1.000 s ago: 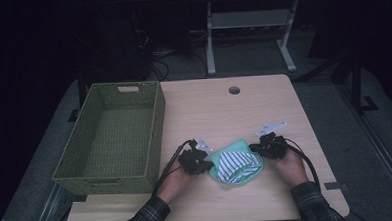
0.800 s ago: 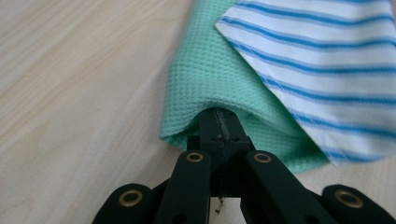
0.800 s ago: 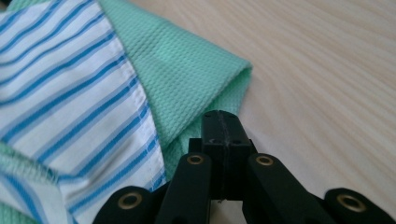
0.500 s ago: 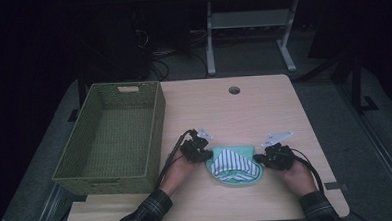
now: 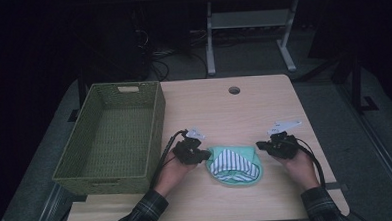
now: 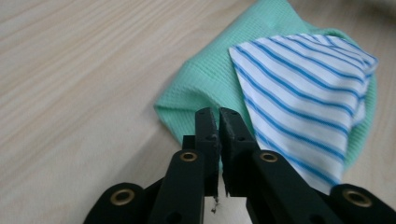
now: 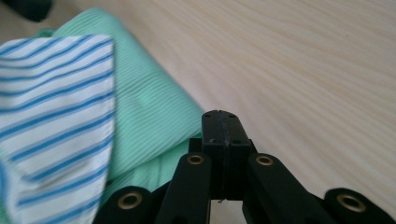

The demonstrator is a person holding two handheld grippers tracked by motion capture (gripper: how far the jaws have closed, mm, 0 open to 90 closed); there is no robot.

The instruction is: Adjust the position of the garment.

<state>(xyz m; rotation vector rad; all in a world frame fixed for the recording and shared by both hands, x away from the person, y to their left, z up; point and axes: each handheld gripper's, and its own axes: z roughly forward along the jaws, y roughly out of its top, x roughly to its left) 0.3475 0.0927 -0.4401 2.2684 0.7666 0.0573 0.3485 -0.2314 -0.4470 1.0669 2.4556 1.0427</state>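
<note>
Both forearms reach in from below. The left gripper (image 5: 202, 154) points right, its jaws a tiny crack apart, just opening, nothing between them. The right gripper (image 5: 262, 145) points left, jaws pressed together.

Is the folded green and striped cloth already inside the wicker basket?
No, the cloth lies on the wooden table to the right of the wicker basket, whose inside holds nothing.

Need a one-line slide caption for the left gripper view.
Left gripper poised over the folded green cloth and striped cloth on the table.
</note>
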